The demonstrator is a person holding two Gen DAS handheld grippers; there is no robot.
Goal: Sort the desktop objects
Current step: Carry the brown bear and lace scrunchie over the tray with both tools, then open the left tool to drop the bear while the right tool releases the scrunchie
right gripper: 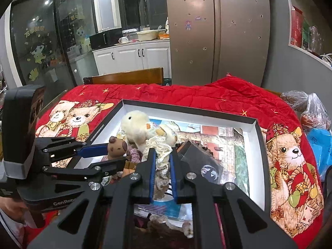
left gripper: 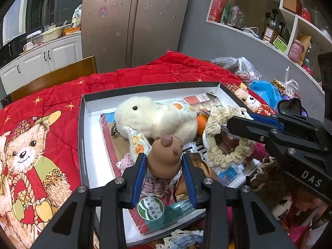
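Note:
My left gripper (left gripper: 164, 161) is shut on a brown capybara toy (left gripper: 166, 151), held upright over a shallow black-rimmed box (left gripper: 85, 145). The right wrist view shows that gripper (right gripper: 116, 155) at the left with the toy (right gripper: 117, 147). My right gripper (right gripper: 162, 153) is shut on a cream crocheted ring (right gripper: 161, 166) above the same box (right gripper: 260, 145). From the left wrist view, the right gripper (left gripper: 238, 120) pinches the ring (left gripper: 224, 155) at its upper edge. A white plush duck (left gripper: 149, 118) (right gripper: 137, 124) lies in the box behind both.
The box sits on a red bear-print quilt (left gripper: 51, 108) and holds picture books (right gripper: 217, 137), an orange (left gripper: 201, 123) and pink knitted pieces (left gripper: 153, 184). Plastic bags (left gripper: 244, 68) crowd the right edge. A wooden chair back (right gripper: 126, 76) stands behind the table.

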